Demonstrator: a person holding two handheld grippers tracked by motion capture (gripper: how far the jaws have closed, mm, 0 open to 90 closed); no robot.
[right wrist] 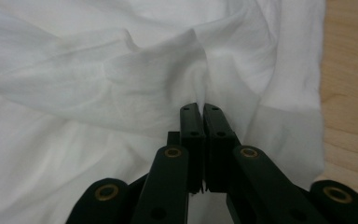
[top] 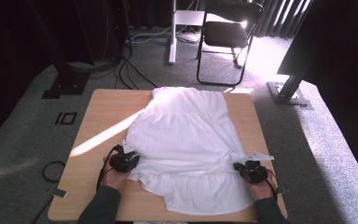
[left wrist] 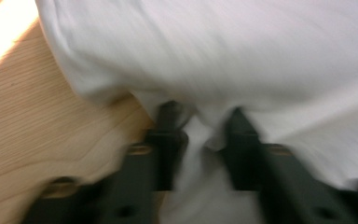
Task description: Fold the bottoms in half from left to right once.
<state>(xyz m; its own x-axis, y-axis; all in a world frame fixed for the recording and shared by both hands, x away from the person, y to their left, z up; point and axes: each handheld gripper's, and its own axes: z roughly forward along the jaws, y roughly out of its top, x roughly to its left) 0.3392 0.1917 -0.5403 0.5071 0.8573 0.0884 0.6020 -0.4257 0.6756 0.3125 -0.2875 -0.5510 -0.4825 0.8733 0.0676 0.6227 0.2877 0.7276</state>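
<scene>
A white tiered garment (top: 186, 135) lies spread on the wooden table (top: 102, 112), with its hem toward the near edge. My left gripper (top: 131, 158) sits at the garment's left side. In the left gripper view, which is blurred, my left gripper (left wrist: 201, 114) has its jaws apart with a ridge of the white cloth (left wrist: 237, 56) between them. My right gripper (top: 239, 165) is at the garment's right side. In the right gripper view, my right gripper (right wrist: 200, 107) is shut on a raised fold of the cloth (right wrist: 98, 84).
A band of sunlight crosses the table's left half (top: 98, 137). Bare wood (right wrist: 349, 93) shows right of the cloth. Beyond the table stand a black folding chair (top: 228, 32), a white pole (top: 172, 32), floor cables (top: 121, 65) and black stand bases (top: 65, 86).
</scene>
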